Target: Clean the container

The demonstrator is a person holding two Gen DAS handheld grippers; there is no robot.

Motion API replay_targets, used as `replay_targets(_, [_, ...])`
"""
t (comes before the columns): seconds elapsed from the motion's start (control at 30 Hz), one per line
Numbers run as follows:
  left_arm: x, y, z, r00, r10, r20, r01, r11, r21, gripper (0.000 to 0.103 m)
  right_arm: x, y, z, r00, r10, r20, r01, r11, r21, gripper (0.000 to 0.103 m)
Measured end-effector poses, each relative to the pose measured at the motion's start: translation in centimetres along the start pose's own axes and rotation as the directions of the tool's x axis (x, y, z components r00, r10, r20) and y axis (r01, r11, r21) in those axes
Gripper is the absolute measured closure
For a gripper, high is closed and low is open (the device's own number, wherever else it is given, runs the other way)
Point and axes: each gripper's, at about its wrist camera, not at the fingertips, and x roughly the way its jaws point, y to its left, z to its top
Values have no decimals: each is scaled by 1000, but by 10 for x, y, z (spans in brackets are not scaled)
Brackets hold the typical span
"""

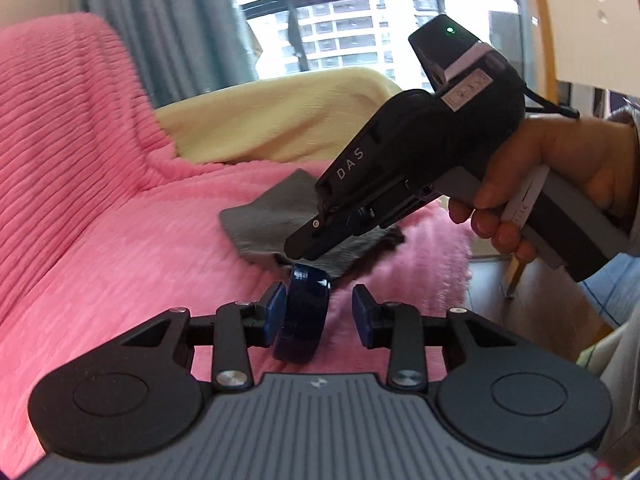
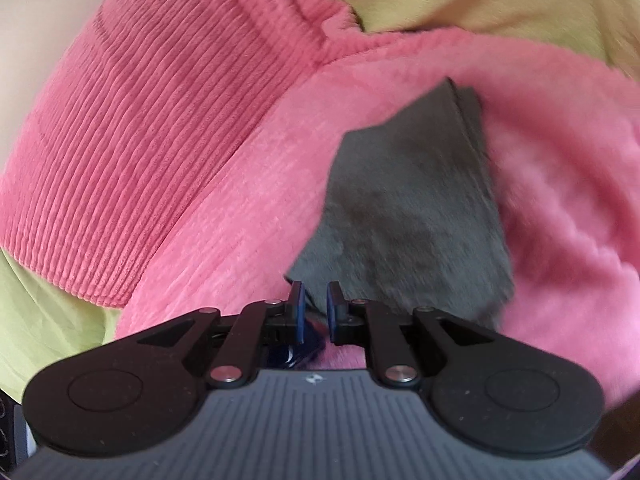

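Surface: pink ribbed blanket (image 1: 100, 200) covering a sofa seat and backrest; a yellow cloth (image 1: 272, 116) lies at the far side, behind the seat

Container: small dark blue round container (image 1: 302, 316); it stands on edge on the blanket, near the left wrist camera, between the blue pads of the left gripper

Left gripper (image 1: 318, 314): the left pad touches the side of the container; the right pad stands apart from it with a clear gap; the tongs are therefore released, not clamped on the container

Grey cloth (image 1: 264, 228): lies flat on the blanket just beyond the container; in the right wrist view (image 2: 412, 208) it shows one folded edge on its far right side

Right gripper (image 2: 316, 308): seen from the left wrist view (image 1: 298, 250) it slants down from the right, with its tip just above the near edge of the grey cloth and close over the container; the pads stand a narrow slot apart and nothing is visibly pinched between them; released

Right hand (image 1: 532, 184): wraps the grey handle of the right gripper at the right of the scene

Background: window (image 1: 360, 20) with tower blocks outside; grey-green curtain (image 1: 160, 32) to its left
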Motion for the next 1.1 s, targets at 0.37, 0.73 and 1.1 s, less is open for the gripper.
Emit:
replay_targets(0.37, [17,5,3,994,65,-85,-73,993,-90,38,-24,-10,-10,996,45,72,-53,993,107,92])
replay_targets(0.73, [52,34,-8,988,-61,-140,6,932,-363,25,-23,-8,-7,997,22,77,-29,995,94,92])
replay_targets(1.1, [37,39,-11,987,120,-111,-145,955,-257,33,-22,0,-5,997,-6,79,4,1000,21,92])
